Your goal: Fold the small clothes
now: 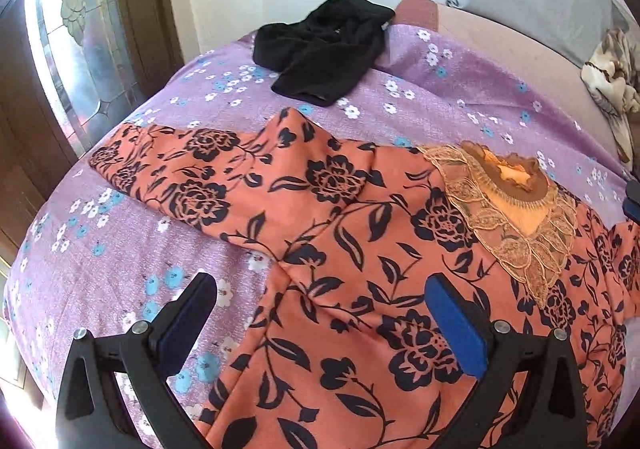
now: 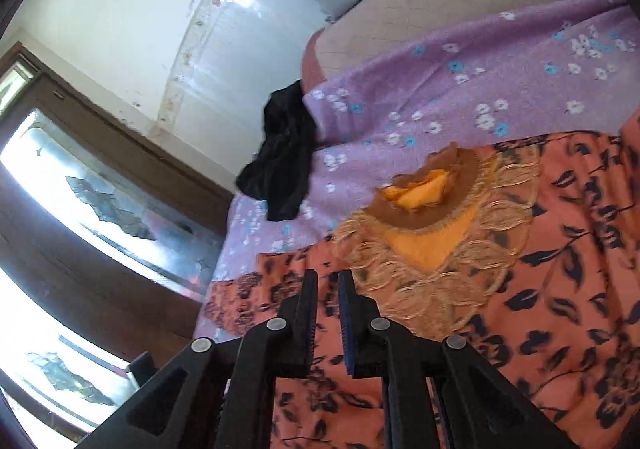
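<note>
An orange top (image 1: 340, 233) with a dark flower print and a lace collar (image 1: 516, 217) lies spread on the purple flowered bedsheet (image 1: 440, 89), one sleeve (image 1: 168, 169) stretched to the left. My left gripper (image 1: 320, 301) is open, held just above the top's left side near the armpit. In the right wrist view the same top (image 2: 540, 289) and its collar (image 2: 432, 237) fill the lower right. My right gripper (image 2: 328, 289) has its jaws nearly closed with a thin gap, over the top's fabric; I cannot tell whether cloth is pinched.
A black garment (image 1: 324, 49) lies crumpled at the far end of the bed, also in the right wrist view (image 2: 280, 165). A cream blanket (image 1: 612, 77) sits far right. A door with glass panes (image 1: 72, 49) and a white wall stand beyond the bed.
</note>
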`<move>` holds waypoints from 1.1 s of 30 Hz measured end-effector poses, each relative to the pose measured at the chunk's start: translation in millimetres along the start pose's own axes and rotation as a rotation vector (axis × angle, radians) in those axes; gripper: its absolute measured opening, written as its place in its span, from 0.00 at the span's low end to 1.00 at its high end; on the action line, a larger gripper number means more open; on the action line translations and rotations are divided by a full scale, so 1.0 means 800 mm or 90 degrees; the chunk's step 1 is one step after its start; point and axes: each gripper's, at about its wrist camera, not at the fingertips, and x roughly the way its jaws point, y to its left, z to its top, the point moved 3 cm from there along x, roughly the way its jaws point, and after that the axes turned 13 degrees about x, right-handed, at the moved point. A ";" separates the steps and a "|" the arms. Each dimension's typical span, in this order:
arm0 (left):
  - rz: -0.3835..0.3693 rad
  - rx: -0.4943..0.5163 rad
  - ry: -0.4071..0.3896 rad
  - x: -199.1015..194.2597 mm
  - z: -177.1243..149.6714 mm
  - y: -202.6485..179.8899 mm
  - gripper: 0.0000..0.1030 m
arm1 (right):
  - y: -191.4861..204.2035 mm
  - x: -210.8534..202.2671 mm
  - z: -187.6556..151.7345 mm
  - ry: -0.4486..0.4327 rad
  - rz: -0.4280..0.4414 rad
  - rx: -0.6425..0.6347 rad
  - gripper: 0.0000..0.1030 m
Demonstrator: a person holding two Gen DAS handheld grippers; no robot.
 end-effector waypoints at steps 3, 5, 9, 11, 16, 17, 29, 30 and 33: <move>-0.019 0.037 0.008 0.005 -0.001 -0.026 1.00 | -0.064 -0.041 0.056 -0.145 -0.220 -0.039 0.73; -0.037 0.071 0.014 0.010 -0.001 -0.045 1.00 | -0.114 -0.076 0.094 -0.259 -0.386 -0.050 0.83; -0.068 0.102 0.029 0.023 -0.003 -0.072 1.00 | -0.216 -0.107 0.163 -0.239 -0.594 -0.026 0.83; -0.081 0.103 0.043 0.032 -0.002 -0.081 1.00 | -0.262 -0.110 0.182 -0.210 -0.650 -0.012 0.83; -0.084 0.108 0.063 0.046 -0.003 -0.091 1.00 | -0.338 -0.138 0.198 -0.228 -0.631 0.067 0.74; -0.083 0.107 0.063 0.048 -0.004 -0.091 1.00 | -0.351 -0.140 0.199 -0.223 -0.595 0.102 0.62; -0.127 0.073 -0.001 0.014 0.012 -0.075 1.00 | -0.138 -0.157 0.122 -0.186 -0.046 0.072 0.08; -0.137 0.067 -0.004 0.011 0.014 -0.070 1.00 | -0.109 -0.144 0.102 -0.155 -0.006 0.051 0.08; -0.148 0.033 -0.017 0.004 0.019 -0.050 1.00 | -0.039 -0.076 0.027 -0.018 0.038 -0.009 0.12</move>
